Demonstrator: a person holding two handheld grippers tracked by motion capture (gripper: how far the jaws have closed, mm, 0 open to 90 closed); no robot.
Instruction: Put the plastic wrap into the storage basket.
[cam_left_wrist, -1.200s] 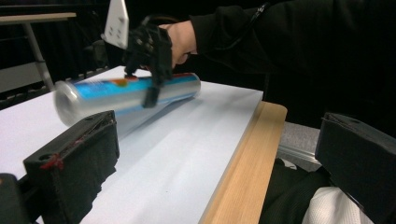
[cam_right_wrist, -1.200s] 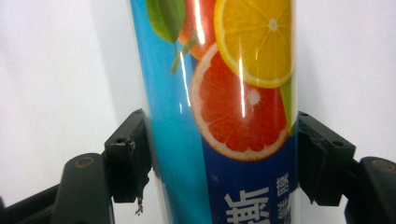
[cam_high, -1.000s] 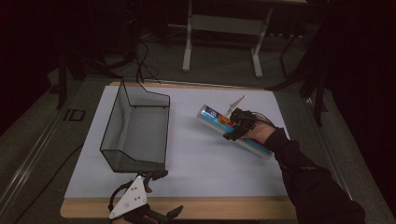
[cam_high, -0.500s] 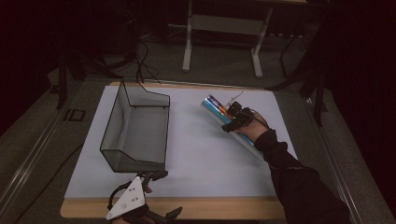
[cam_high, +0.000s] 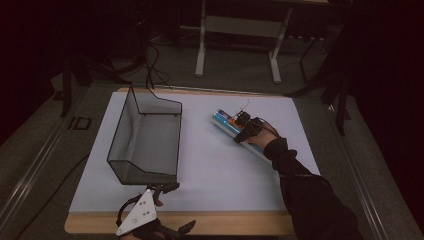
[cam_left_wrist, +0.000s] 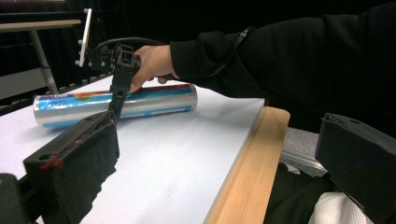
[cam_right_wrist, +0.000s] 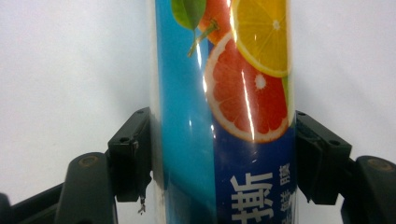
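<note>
A blue roll (cam_high: 224, 121) printed with citrus fruit lies on its side on the white table top at the right. My right gripper (cam_high: 243, 125) comes down on it from above, shut on the roll (cam_right_wrist: 224, 93), one pad pressed against each side. From the left gripper view the same roll (cam_left_wrist: 154, 100) lies across the table with the right gripper (cam_left_wrist: 116, 100) over its middle. My left gripper (cam_high: 175, 207) hovers at the near table edge, open, with nothing between its jaws (cam_left_wrist: 215, 163).
A dark see-through bin (cam_high: 125, 135) stands on the left half of the white top (cam_high: 210, 170), just beyond the left gripper. A wooden strip (cam_left_wrist: 252, 163) edges the table on the near side. Desk legs and cables stand beyond the far edge.
My right gripper has shifted a little toward the roll's far end and sunk onto it. The left gripper has stayed put.
</note>
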